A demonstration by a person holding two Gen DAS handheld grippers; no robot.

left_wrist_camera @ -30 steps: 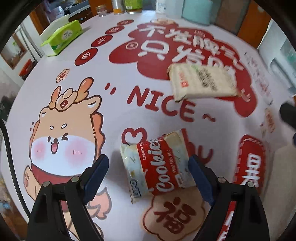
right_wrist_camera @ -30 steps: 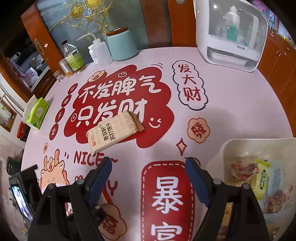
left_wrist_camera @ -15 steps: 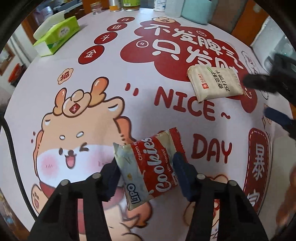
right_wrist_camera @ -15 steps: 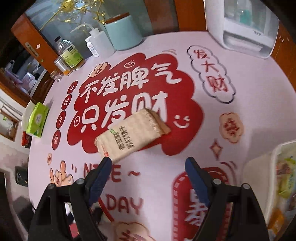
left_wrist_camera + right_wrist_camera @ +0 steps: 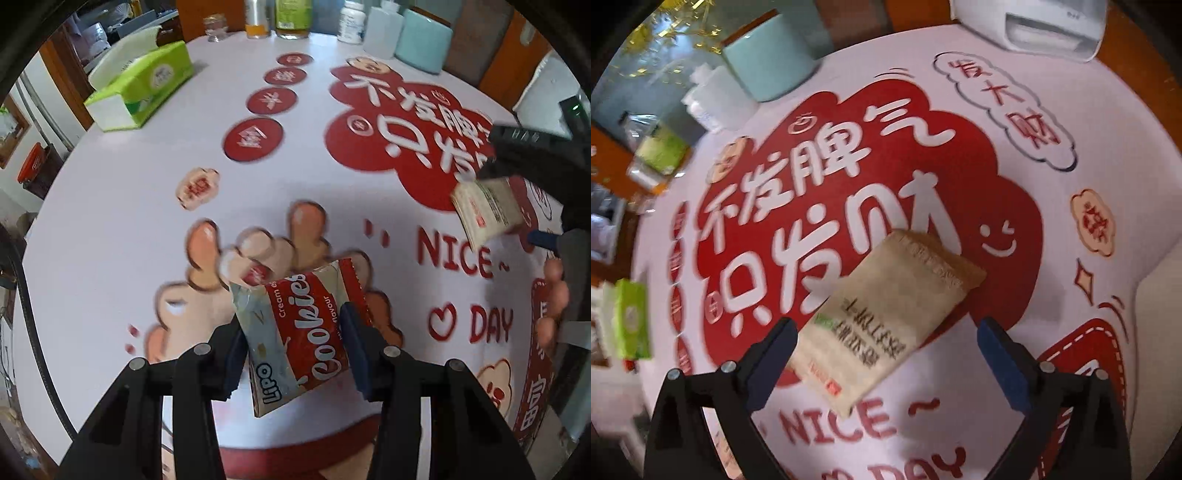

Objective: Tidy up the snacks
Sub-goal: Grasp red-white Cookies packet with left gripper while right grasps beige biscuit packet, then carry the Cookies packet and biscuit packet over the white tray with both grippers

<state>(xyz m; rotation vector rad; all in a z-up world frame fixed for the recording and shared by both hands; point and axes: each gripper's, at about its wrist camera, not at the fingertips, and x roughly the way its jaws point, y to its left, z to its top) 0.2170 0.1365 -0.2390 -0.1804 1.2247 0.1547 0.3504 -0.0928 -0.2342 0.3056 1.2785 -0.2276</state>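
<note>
- Across the round table, with its red-and-white printed cover, I have two snacks to deal with; both are near its middle, well apart from each other.
- At the far rim stand a green tissue box, a pale blue canister and some bottles; I leave these alone.
- My right gripper hangs over the beige cracker packet, which lies flat and at a slant on the red cloud print. Its jaws have just been opening and now stand wide apart, one on each side of the packet, and neither pad touches it.
- Risk, right side: the packet lies skewed to the jaw line. If I close without squaring up, one pad meets a corner first, and I judge that the packet would spin or slide out.
- My left gripper is clamped on the red cookie pack. Its jaws have just been closing, and both pads now press on the pack's sides, with the pack off the cloth.
- Risk, left side: the grip sits low on a soft, glossy pack, and the top leans free. A fast swing could let it pivot or slip. A harder squeeze could crush the cookies.
- Risk, both sides: my right gripper already shows at the edge of the left view, so crossing paths could knock them together.
</note>
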